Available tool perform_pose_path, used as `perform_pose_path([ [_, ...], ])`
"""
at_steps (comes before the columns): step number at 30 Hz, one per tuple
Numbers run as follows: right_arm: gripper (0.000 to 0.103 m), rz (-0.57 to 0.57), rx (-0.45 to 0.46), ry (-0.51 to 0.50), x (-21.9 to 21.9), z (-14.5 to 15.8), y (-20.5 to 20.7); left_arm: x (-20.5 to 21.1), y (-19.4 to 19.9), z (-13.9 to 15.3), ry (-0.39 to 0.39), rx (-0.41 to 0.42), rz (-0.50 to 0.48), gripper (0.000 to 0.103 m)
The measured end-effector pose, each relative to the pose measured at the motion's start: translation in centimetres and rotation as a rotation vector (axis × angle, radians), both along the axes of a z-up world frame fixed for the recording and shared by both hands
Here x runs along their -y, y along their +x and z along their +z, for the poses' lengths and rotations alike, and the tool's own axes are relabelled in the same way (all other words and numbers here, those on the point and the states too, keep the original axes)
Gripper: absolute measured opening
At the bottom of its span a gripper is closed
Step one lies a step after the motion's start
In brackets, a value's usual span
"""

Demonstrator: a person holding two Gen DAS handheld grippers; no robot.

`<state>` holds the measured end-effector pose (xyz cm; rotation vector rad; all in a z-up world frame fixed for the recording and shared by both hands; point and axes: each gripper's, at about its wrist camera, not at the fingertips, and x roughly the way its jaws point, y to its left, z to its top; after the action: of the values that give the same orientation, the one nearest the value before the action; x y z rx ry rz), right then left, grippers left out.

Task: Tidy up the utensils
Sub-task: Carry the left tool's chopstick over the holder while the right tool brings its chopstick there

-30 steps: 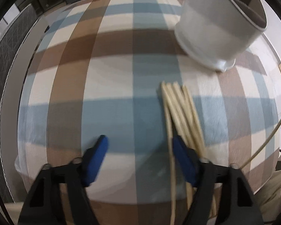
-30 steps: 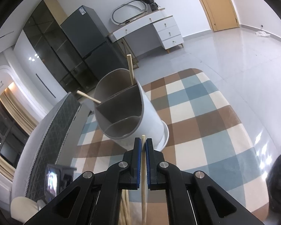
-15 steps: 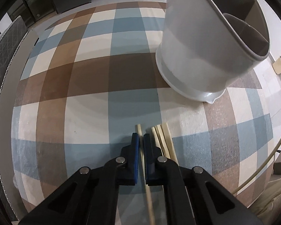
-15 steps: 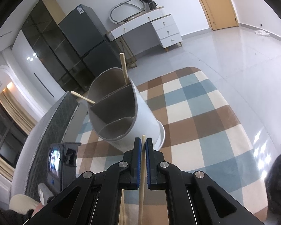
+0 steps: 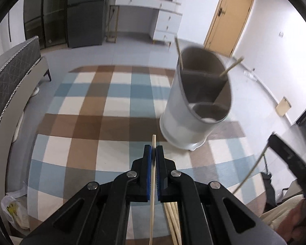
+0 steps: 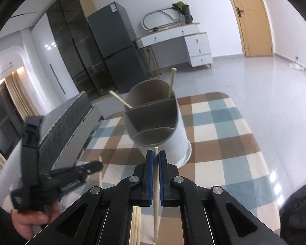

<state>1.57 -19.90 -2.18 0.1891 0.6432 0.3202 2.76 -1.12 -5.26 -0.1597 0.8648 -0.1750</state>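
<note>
A white utensil holder (image 5: 185,120) (image 6: 173,140) with grey inner dividers stands on the checked tablecloth (image 5: 87,122). Two chopsticks (image 5: 179,51) (image 6: 172,81) lean in its far compartment. My left gripper (image 5: 153,150) is shut on one wooden chopstick (image 5: 152,187), lifted off the cloth, just left of the holder's base. Several loose chopsticks (image 5: 172,220) lie under it. My right gripper (image 6: 156,155) is shut on another chopstick (image 6: 156,183), in front of the holder. Each gripper shows blurred in the other's view: the left gripper (image 6: 71,173) and the right gripper (image 5: 285,159).
A grey quilted seat (image 5: 8,77) runs along the table's left side. A plastic bag (image 5: 14,210) lies on the floor at bottom left. A dark fridge (image 6: 116,47), a white desk (image 6: 181,40) and a wooden door (image 6: 253,16) stand at the back of the room.
The left gripper closed on one chopstick from the pile, then rose and tilted up with it. The right gripper shifted a little with its chopstick; the left gripper came into its view.
</note>
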Motion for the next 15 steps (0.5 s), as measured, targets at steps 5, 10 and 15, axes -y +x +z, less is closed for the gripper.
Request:
perform_pose_path([
  [5, 0.004, 0.006, 0.034, -0.032, -0.6, 0.6, -1.6, -0.4, 1.2, 1.2, -0.031, 0.044, -0.004, 0.0],
  [10, 0.004, 0.012, 0.063, -0.047, -1.0, 1.1, -2.5, -0.2, 0.2, 2.0, -0.031, 0.07, -0.027, 0.0],
  [15, 0.004, 0.014, 0.074, -0.041, -1.1, 1.2, -2.7, 0.2, -0.3, 2.7, -0.04, 0.038, -0.046, 0.0],
])
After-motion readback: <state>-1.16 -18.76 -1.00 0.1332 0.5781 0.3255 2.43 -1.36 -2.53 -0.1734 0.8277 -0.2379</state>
